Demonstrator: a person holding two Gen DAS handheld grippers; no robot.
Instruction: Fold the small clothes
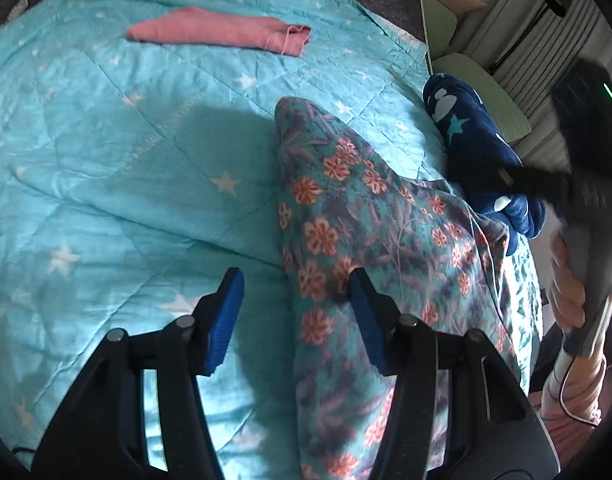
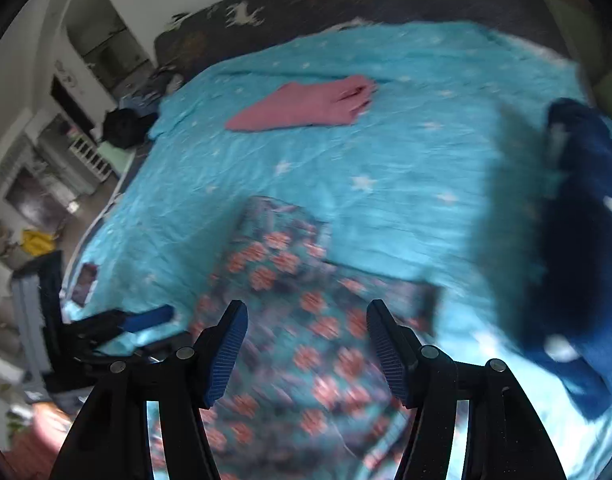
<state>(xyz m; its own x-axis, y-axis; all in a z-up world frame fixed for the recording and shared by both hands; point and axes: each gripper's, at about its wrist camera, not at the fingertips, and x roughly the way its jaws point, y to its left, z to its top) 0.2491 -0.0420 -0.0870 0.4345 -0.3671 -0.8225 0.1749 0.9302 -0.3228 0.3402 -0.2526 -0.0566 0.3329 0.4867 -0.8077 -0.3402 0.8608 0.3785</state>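
Note:
A floral garment in teal with orange flowers lies in a long folded strip on the turquoise star quilt. My left gripper hovers open over its near left edge, with nothing between the blue pads. In the right wrist view, which is blurred by motion, my right gripper stands open above the same floral garment. The left gripper shows at the left there. The right gripper appears as a dark blur in front of a navy star garment.
A folded pink cloth lies at the far side of the quilt. The navy garment is bunched at the quilt's right edge. A dark deer-print blanket lies beyond the quilt. Furniture and floor clutter stand off the bed's left.

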